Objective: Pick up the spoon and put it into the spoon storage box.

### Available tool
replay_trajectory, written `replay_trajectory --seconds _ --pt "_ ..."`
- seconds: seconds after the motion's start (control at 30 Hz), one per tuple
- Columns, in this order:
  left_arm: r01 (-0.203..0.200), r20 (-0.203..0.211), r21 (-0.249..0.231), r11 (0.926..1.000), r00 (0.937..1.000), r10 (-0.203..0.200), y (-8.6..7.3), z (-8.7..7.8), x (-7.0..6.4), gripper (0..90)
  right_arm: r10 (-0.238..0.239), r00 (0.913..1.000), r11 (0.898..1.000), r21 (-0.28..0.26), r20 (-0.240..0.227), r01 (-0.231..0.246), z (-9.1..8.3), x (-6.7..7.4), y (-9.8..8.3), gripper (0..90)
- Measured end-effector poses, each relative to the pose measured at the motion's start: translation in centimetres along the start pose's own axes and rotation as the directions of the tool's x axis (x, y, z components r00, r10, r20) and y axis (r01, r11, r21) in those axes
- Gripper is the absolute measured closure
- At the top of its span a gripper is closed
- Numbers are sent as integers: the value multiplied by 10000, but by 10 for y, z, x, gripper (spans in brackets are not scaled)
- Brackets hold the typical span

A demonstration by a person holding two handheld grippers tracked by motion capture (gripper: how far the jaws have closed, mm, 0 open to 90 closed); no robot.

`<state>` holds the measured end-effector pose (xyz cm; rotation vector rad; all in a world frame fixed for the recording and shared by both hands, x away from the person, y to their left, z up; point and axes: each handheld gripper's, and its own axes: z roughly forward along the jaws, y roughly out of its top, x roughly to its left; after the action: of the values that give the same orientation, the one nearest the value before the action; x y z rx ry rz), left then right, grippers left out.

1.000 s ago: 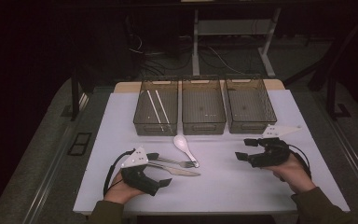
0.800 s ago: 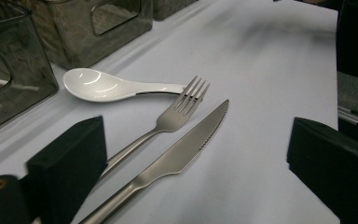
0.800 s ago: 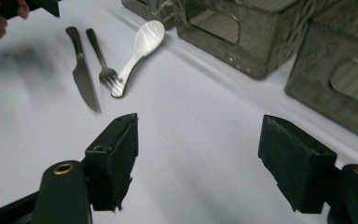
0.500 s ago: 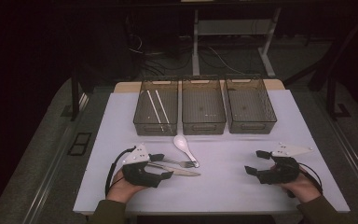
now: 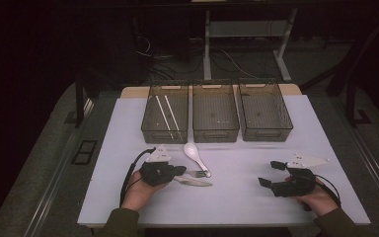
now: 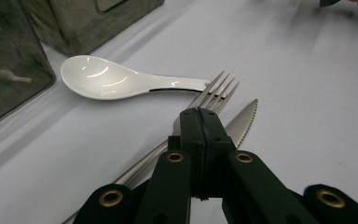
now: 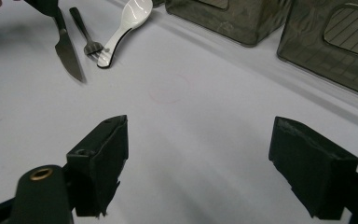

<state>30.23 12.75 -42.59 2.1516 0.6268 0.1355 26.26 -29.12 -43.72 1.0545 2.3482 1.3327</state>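
A white spoon (image 5: 196, 154), a metal fork (image 5: 197, 174) and a knife (image 5: 195, 182) lie together on the white table, left of centre. My left gripper (image 5: 181, 170) sits at their handle ends. Its jaws have just been closing and now stand pressed together right over the fork's neck (image 6: 199, 112), with the tines (image 6: 219, 91) beyond the tip and the knife (image 6: 242, 121) beside it. No gap or object shows between the pads. My right gripper (image 5: 270, 173) rests low at the front right, its jaws having opened a little, wide apart over bare table (image 7: 200, 135).
Three dark mesh bins stand in a row at the back: the left one (image 5: 166, 129) holds two white sticks (image 5: 165, 111), the middle (image 5: 215, 133) and right (image 5: 266, 133) look bare. The table's front edge runs just behind both hands.
My left gripper slid right onto the cutlery and its jaws closed. My right gripper dropped toward the table's front right and has stayed there.
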Motion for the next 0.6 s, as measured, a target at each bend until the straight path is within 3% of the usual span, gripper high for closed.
replay_trajectory --seconds 0.33,0.5,0.53,0.57,0.6 --pt "-240 45 838 9962 9997 237 19 39 2 888 -39 10000 10000 78 29 39 2 1 0 196" --pt "-620 42 1457 9874 9981 621 25 57 2 888 -50 10000 10000 51 27 50 1 1 0 196" --pt "-659 24 1455 9872 9978 662 26 59 1 888 -47 10000 10000 49 26 47 1 1 0 196" --pt "-456 54 1418 9888 9990 453 27 60 0 887 -51 10000 10000 35 34 51 1 1 0 196" --pt "-598 46 1402 9883 9982 598 29 61 1 888 -38 10000 10000 33 30 38 0 1 0 196"
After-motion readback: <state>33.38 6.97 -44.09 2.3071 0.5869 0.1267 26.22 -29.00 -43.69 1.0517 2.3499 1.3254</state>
